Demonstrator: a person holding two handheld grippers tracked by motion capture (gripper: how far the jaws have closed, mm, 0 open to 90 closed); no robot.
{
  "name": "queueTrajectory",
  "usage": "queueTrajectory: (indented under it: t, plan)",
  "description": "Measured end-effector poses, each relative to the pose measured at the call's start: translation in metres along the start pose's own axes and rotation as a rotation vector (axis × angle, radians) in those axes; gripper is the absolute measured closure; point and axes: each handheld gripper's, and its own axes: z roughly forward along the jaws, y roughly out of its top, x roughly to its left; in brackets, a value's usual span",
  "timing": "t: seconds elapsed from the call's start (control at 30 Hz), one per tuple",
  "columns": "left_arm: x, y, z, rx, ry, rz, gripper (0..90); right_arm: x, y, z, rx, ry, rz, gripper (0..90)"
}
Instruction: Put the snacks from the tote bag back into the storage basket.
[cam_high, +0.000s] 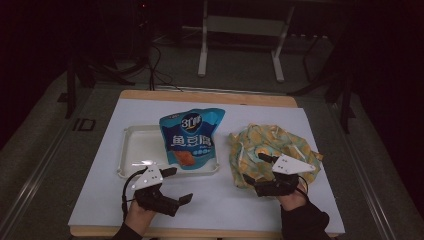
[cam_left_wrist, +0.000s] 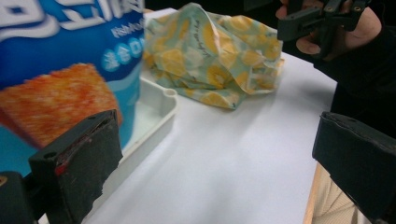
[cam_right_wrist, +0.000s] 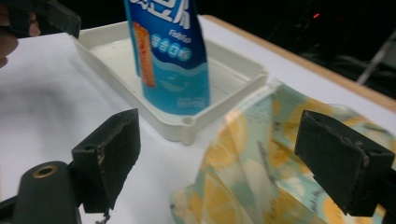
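Observation:
A blue snack bag (cam_high: 191, 137) with an orange picture lies in a white tray (cam_high: 134, 150), its top leaning over the far rim. To the right is a crumpled yellow lemon-print cloth bag (cam_high: 272, 145). My left gripper (cam_high: 178, 185) is open in front of the tray's near edge, over bare table, with nothing between its jaws. My right gripper (cam_high: 256, 168) is open at the cloth bag's near left edge. In the right gripper view the cloth bag (cam_right_wrist: 252, 177) lies between the spread jaws, and the snack bag (cam_right_wrist: 170, 56) is beyond it.
A white sheet (cam_high: 220, 200) covers the wooden table (cam_high: 210, 96). The left gripper view has the tray corner (cam_left_wrist: 156, 112), the snack bag (cam_left_wrist: 60, 60), the cloth bag (cam_left_wrist: 210, 56) and the other hand's gripper (cam_left_wrist: 317, 21). Metal stand legs (cam_high: 202, 55) rise behind the table.

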Motion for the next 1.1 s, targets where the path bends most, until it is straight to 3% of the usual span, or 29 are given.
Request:
queueTrajectory:
  t: [0.1,0.27,0.67,1.1]
  plan:
    - [-0.001,-0.002,0.013,0.022,-0.033,-0.001,2.0,-0.002,-0.006,-0.007,0.001,-0.018,0.008,14.1]
    - [-0.003,0.002,0.022,-0.006,-0.077,0.028,2.1,-0.006,-0.012,-0.022,-0.015,-0.035,0.031,14.1]
    - [-0.005,0.01,0.039,-0.035,-0.122,0.049,2.0,-0.015,-0.028,-0.046,-0.016,-0.09,0.058,14.1]
    - [-0.008,0.009,0.057,-0.008,-0.143,0.061,2.0,-0.025,-0.046,-0.059,-0.013,-0.177,0.08,14.1]
